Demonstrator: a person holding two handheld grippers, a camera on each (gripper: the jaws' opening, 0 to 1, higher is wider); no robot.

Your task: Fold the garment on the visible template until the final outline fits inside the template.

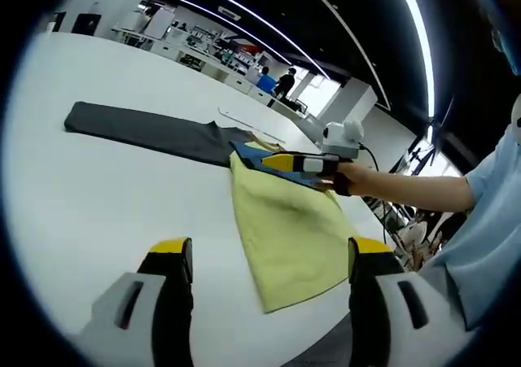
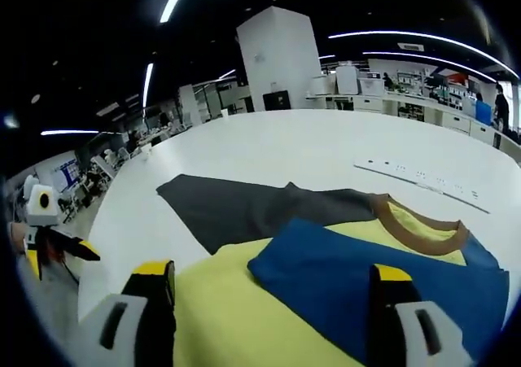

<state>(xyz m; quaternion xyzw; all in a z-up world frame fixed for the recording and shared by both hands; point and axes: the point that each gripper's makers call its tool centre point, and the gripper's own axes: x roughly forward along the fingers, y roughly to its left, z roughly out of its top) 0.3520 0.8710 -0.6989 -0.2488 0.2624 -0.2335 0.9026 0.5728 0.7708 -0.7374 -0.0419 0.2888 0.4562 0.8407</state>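
1. We are working mid-fold. The shirt (image 2: 342, 290), yellow with a blue sleeve and brown collar, is lying on the white table (image 1: 98, 196), overlapping one end of a dark grey sheet (image 1: 151, 133) that we are taking for the template.
2. In the left gripper view the yellow body is hanging down toward us as a long panel, well past the grey strip, so we are judging the outline far from fitting.
3. In the right gripper view the blue sleeve (image 2: 383, 277) is lying folded across the yellow chest, collar (image 2: 419, 220) at the far edge.
4. The right gripper (image 2: 269, 318) is hovering just above the shirt, jaws spread wide, holding nothing. In the left gripper view we are seeing it reach in from the right on a bare forearm (image 1: 407, 190), low over the collar end.
5. The left gripper (image 1: 269, 281) is hovering above the table near the hem, jaws spread, empty.
6. Next move, as we are reading it: each gripper pinching a corner of the long yellow panel and carrying it up toward the collar.
7. A power strip (image 2: 419, 180) is lying beyond the shirt.
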